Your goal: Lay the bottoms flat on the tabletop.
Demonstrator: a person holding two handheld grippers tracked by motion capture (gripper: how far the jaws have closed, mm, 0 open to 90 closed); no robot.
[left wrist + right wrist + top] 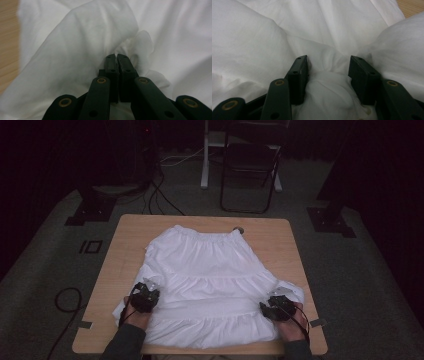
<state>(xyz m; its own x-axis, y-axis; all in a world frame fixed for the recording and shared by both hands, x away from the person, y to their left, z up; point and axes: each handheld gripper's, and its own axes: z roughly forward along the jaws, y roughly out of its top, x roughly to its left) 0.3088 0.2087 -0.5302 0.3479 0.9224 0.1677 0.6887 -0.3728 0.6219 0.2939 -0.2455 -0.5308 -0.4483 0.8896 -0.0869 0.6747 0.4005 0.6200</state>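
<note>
A white tiered skirt (210, 280) lies spread flat on the wooden surface (120, 250), its gathered waistband at the far edge from both tools and its wide hem at the near edge, between and beneath them; the left hand-held gripper (145, 296) sits on the skirt's left side at the lower tier, held by the person's left hand (136, 316), and the right hand-held gripper (278, 306) sits on the skirt's right side at about the same tier, held by the right hand (291, 326); the two are well apart, with the broad middle of the garment between them; in the left gripper view the left hand-held gripper (116, 59) has its jaws pressed together with a thin fold of white cloth pinched between the tips, and a raised ridge of fabric (87, 45) rises just ahead and to the left of them, while a strip of bare surface (8, 50) shows further left; in the right gripper view the right hand-held gripper (328, 65) has its jaws standing apart, with a bunched lump of cloth (329, 92) lying in the gap between them but not squeezed; a puffed fold (402, 50) lies just to the right of the right jaw; beyond the surface a dark folding chair (250, 165) stands on the grey floor (350, 280), far ahead of both tools
</note>
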